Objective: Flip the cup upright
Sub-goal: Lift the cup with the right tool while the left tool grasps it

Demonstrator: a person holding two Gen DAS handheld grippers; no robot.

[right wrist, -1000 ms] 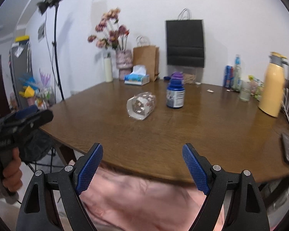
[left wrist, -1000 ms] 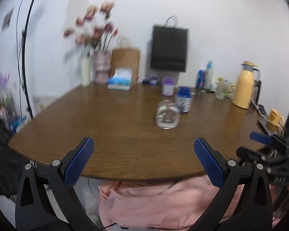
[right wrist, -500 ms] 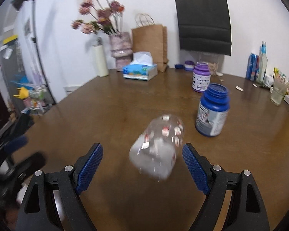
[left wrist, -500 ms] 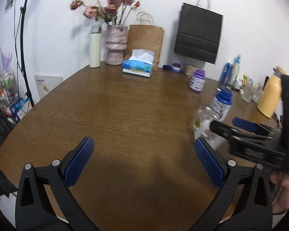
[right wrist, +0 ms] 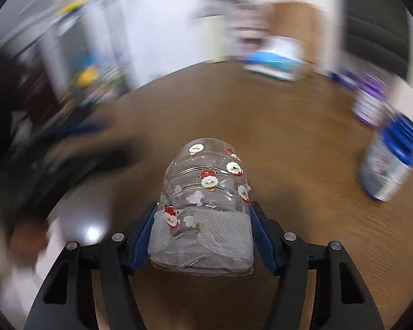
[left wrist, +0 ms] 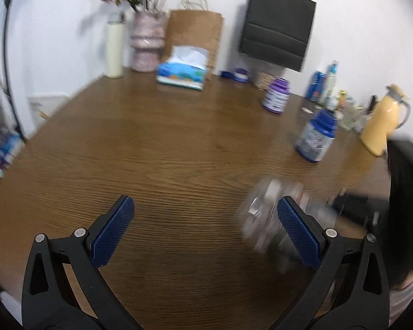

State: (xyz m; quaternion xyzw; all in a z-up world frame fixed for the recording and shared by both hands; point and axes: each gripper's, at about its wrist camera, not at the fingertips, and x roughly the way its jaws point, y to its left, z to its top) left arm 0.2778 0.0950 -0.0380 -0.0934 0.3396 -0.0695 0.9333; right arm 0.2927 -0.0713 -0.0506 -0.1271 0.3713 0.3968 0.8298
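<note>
The cup (right wrist: pixel 206 192) is clear plastic with small Santa stickers and a grey mesh band near its rim. My right gripper (right wrist: pixel 202 233) is shut on it at the banded end, its closed base pointing away over the brown table (right wrist: pixel 289 143). In the left wrist view the cup (left wrist: pixel 264 206) is a blur at the right, just beyond my right-hand blue pad (left wrist: pixel 297 228). My left gripper (left wrist: pixel 205 225) is open and empty above the table (left wrist: pixel 165 151).
A blue-capped bottle (left wrist: pixel 315 137) and a purple jar (left wrist: pixel 276 96) stand right of centre. A tissue box (left wrist: pixel 183 73), vase (left wrist: pixel 147 45), paper bags and a yellow jug (left wrist: pixel 382 121) line the back and right. The right view is heavily blurred.
My right gripper has closed on the cup, which lay on its side between the open jaws, and is swinging with it. My left gripper has moved forward over the table.
</note>
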